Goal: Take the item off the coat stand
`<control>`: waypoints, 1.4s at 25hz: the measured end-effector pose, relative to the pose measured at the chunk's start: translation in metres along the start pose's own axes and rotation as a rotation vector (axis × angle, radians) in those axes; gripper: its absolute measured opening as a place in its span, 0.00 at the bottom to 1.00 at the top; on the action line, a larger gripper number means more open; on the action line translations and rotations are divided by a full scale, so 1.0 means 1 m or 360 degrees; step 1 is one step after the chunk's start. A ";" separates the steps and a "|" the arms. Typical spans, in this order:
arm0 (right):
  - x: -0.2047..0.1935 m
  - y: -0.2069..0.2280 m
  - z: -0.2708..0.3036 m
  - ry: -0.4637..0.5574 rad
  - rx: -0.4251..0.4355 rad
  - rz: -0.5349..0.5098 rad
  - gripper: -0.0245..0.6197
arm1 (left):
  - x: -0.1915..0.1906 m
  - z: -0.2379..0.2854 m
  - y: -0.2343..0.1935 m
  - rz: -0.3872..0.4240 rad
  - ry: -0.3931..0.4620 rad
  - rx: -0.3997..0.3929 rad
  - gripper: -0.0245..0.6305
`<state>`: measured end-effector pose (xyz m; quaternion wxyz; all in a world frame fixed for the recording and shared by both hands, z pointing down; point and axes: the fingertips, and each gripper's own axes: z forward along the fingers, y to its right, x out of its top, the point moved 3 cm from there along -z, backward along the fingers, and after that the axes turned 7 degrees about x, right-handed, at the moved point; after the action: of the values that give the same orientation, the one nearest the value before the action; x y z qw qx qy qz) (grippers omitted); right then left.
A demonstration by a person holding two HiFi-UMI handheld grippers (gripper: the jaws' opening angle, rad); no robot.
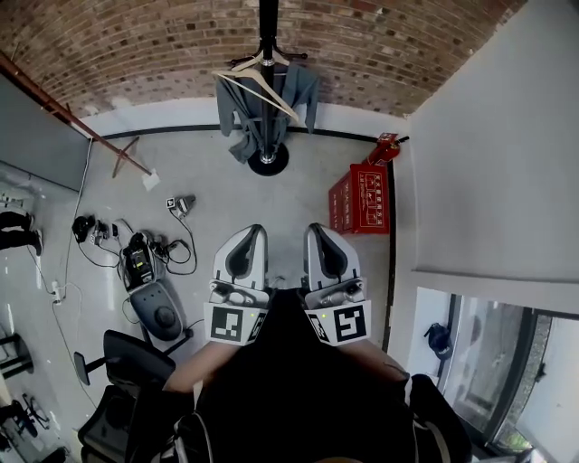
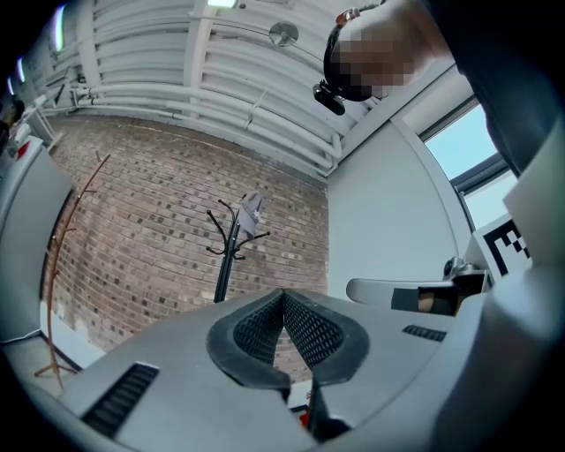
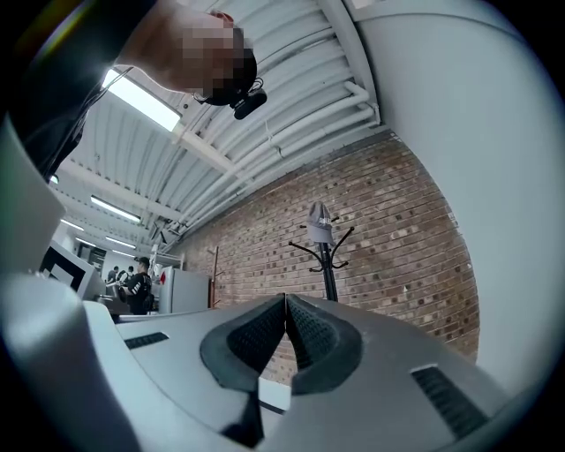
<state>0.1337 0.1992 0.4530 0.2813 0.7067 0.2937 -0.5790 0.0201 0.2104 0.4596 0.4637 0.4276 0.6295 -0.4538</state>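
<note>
Grey garment (image 1: 233, 113) hangs on coat stand (image 1: 269, 27), far centre, by brick wall. Step: approach, nothing taken yet. My left gripper (image 1: 256, 231) and right gripper (image 1: 314, 228) pinched closed, empty, well apart from stand. Next, likely: walk in, open one, grasp cloth, lift off hooks. Middle floor open; red crate (image 1: 360, 199) right, cables (image 1: 136, 249) left.
</note>
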 end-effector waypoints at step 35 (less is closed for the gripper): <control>-0.010 0.067 0.189 -0.0058 -0.0158 -0.0063 0.07 | 0.008 0.161 -0.099 -0.0114 0.0011 -0.0211 0.07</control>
<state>0.0589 0.0141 0.4340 0.3097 0.6752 0.3307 -0.5820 -0.0449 0.0341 0.4433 0.4722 0.3747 0.6747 -0.4259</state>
